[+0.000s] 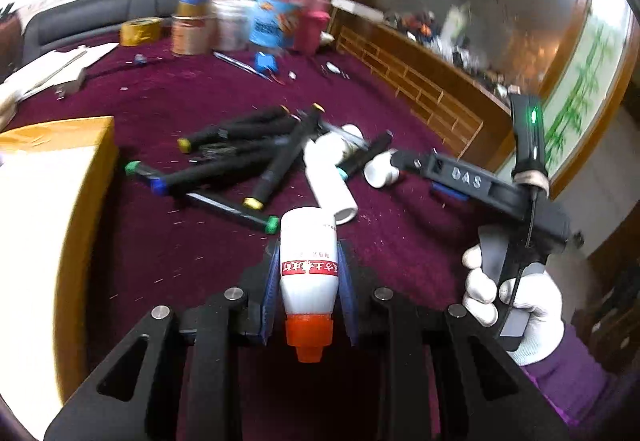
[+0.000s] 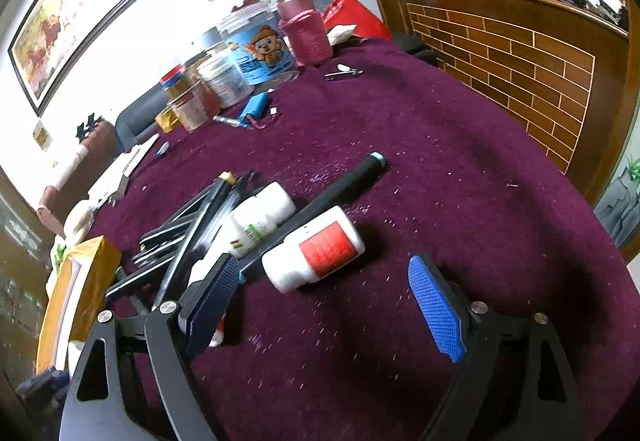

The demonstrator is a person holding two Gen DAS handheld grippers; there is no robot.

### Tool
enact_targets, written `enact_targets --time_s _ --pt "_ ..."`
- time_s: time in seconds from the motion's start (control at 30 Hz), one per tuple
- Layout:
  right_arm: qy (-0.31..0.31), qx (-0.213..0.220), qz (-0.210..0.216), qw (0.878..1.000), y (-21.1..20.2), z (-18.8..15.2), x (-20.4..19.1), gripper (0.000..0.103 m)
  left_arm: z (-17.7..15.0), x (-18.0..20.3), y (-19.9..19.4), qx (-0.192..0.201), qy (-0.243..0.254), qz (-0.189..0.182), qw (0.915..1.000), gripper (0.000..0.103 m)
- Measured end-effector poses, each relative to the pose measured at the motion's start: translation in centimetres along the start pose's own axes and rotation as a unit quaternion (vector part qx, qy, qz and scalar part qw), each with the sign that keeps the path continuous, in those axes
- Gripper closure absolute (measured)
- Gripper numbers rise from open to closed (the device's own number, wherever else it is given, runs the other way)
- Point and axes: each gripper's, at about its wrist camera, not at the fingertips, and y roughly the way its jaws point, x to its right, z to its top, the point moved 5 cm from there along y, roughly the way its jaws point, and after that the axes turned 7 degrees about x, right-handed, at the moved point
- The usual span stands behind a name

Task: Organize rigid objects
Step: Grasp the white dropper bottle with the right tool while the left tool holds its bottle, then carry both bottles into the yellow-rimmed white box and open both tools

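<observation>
Bottle first: in the left wrist view, the left hand-held gripper (image 1: 307, 281) is clamped on a white bottle with an orange cap (image 1: 306, 273), low in the centre of the frame, cap toward the camera, both blue pads pressing its sides. Black markers (image 1: 240, 157) lie heaped mid-frame on the purple counter (image 1: 400, 241), and an open yellow-edged box (image 1: 60, 177) sits at the left edge, probably where things go. Since the grip sits near the bottle's middle, I would keep it snug and carry it level toward the box. In the right wrist view, the right hand-held gripper (image 2: 332, 301) stands wide apart and holds nothing; a white bottle with a red label (image 2: 316, 249) lies on its side just beyond the pads, leaning on a marker. Centre the pads on its body before closing, so it cannot roll away.
</observation>
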Motion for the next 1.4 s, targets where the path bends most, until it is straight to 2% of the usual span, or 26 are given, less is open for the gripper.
enact_targets --time_s 0.07,0.17,0.2,0.23,0.3,0.57,0.67,0.73,0.83,1.07,1.4 --pt "-0.008 -0.004 0.019 1.000 -0.8 -0.2 -1.1 0.020 0.1 -1.1 -1.8 0.013 -0.017 -0.002 0.9998 0.079" --pt "-0.068 -0.023 0.038 0.997 -1.3 -1.1 -4.6 0.021 0.1 -2.6 -3.4 0.022 -0.045 -0.009 0.9987 0.079" --pt "-0.083 -0.034 0.045 0.995 -0.9 -1.6 -5.7 0.023 0.1 -3.1 -3.7 0.024 -0.052 -0.010 0.9983 0.079" --pt "-0.093 -0.043 0.050 0.993 -0.5 -2.0 -6.6 0.030 0.1 -3.5 -3.9 0.027 -0.057 -0.008 0.9980 0.079" --pt "-0.113 -0.057 0.041 0.991 0.7 -2.6 -8.2 0.040 0.1 -4.3 -4.3 0.031 -0.067 -0.006 0.9972 0.079" --pt "-0.128 -0.099 -0.001 0.987 5.4 -3.1 -9.3 0.061 -0.6 -7.1 -6.7 0.044 -0.095 0.014 0.9944 0.079" --pt "-0.139 -0.104 -0.013 0.985 6.0 -3.3 -9.3 0.068 -0.9 -7.5 -7.0 0.047 -0.095 0.026 0.9941 0.079" --pt "-0.144 -0.106 -0.020 0.984 6.0 -3.3 -9.3 0.077 -1.0 -7.5 -6.9 0.048 -0.094 0.031 0.9939 0.079" --pt "-0.121 -0.118 0.003 0.986 5.2 -3.3 -8.9 0.077 -1.0 -7.2 -7.0 0.050 -0.086 0.041 0.9942 0.079" --pt "-0.088 -0.134 0.063 0.985 1.6 -4.1 -8.7 0.077 -0.9 -8.3 -7.4 0.050 -0.072 0.095 0.9916 0.079" --pt "-0.090 -0.140 0.126 0.978 -0.8 -5.1 -12.6 0.077 -1.5 -9.3 -7.4 0.032 -0.080 0.132 0.9874 0.079"
